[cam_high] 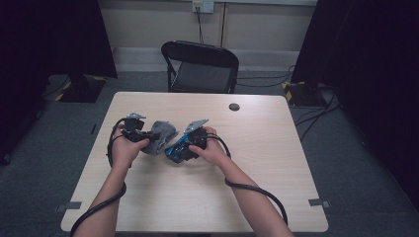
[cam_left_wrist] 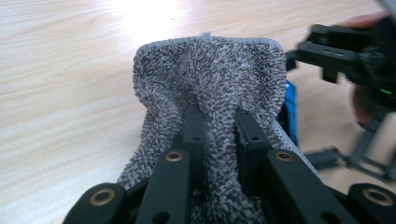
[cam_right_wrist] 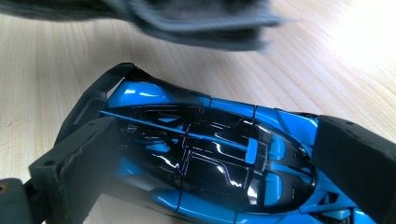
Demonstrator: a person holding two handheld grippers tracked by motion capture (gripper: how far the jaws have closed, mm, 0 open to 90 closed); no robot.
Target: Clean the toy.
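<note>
Toy car [cam_right_wrist: 205,158], glossy blue and black, sits low over the middle of the desk [cam_high: 257,197], gripped across its body by the right tool [cam_high: 184,148]; those jaws are spread fairly wide and press on both ends of the car. Just beside it comes the grey cloth [cam_left_wrist: 210,93], a fluffy towel pinched in a fold by the left tool [cam_high: 148,140], jaws drawn in narrow on the bunched fabric. Looks like the wiping step: car held firm, cloth coming in from the side. From the right gripper view, the cloth's edge hangs blurred just above the car's tail, near it but whether it touches cannot be told. Next move calls for laying the cloth onto the bodywork and rubbing along it while the right tool keeps the car steady.
</note>
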